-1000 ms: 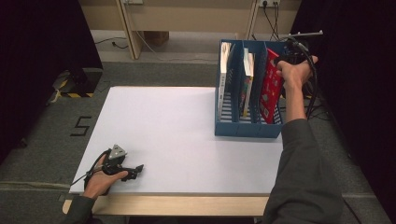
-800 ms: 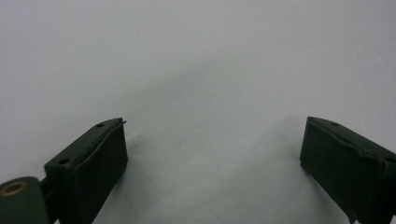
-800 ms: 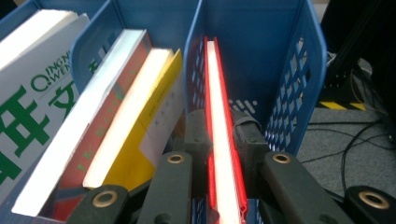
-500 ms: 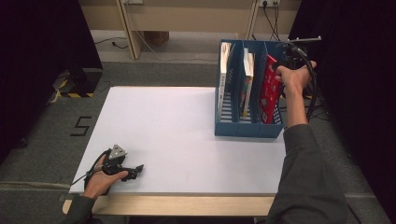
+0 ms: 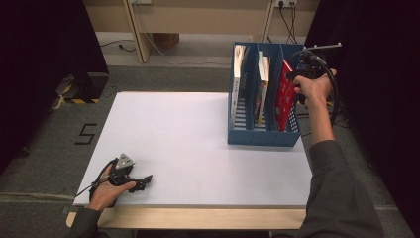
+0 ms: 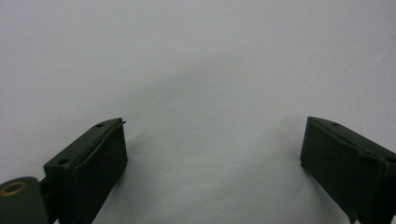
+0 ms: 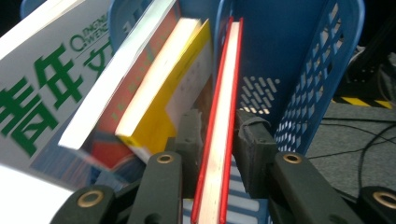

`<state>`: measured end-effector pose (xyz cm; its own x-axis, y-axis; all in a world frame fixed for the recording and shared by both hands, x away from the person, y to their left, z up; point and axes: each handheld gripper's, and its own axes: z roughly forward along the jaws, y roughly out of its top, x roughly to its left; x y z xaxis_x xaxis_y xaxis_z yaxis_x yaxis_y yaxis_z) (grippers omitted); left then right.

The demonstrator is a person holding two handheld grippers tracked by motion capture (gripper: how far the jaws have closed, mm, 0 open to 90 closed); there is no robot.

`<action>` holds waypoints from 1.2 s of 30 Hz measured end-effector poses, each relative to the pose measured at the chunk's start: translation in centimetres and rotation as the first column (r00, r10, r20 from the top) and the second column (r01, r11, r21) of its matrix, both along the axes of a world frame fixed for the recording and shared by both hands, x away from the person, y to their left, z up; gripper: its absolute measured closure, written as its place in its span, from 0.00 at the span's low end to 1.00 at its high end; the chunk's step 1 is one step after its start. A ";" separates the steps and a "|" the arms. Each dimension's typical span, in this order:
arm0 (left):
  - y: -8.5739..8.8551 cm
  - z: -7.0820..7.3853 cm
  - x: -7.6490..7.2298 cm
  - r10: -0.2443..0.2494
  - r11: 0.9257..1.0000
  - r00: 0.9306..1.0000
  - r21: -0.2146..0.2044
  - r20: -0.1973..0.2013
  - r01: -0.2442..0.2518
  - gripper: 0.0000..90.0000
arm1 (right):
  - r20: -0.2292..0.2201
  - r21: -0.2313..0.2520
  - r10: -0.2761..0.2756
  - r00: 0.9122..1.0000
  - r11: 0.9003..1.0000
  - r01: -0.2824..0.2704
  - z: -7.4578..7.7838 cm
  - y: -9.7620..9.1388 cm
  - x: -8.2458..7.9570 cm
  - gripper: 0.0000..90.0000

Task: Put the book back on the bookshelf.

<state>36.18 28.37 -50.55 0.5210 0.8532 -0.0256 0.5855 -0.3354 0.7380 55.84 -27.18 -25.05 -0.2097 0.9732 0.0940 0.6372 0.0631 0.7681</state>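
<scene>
The right claw (image 7: 217,140) has just been opening around the thin, stiff red book (image 7: 223,107), which looks light and slick, best pinched at its top edge, at centre frame; the left claw (image 6: 212,158) gapes empty.

**Red book in the file rack**

Thin red-covered book (image 7: 218,140) with pale page edges, standing on edge, leaning slightly, in the rightmost compartment of the blue slotted rack (image 5: 262,136) at the far right of the white surface (image 5: 188,144).
</scene>
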 end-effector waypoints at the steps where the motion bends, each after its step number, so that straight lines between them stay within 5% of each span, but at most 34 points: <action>1: 0.0 0.0 0.0 0.000 1.000 1.000 0.001 0.000 0.000 0.07 | 0.001 0.004 0.003 1.000 1.000 -0.003 0.0 0.0 -0.2 0.80; 22: 0.0 0.0 0.0 0.000 1.000 1.000 0.001 -0.001 0.000 0.07 | 0.010 0.074 0.107 0.994 0.991 -0.107 -0.4 -1.1 -3.9 0.69; 30: 0.0 0.0 0.0 0.001 1.000 1.000 0.001 0.000 -0.001 0.07 | 0.033 0.071 0.157 0.987 0.985 -0.159 -1.2 -2.3 -6.5 0.68; 36: 0.0 0.0 0.0 0.001 1.000 1.000 0.000 0.000 -0.001 0.07 | 0.006 0.033 0.200 0.980 0.979 -0.200 -2.4 -2.1 -8.0 0.68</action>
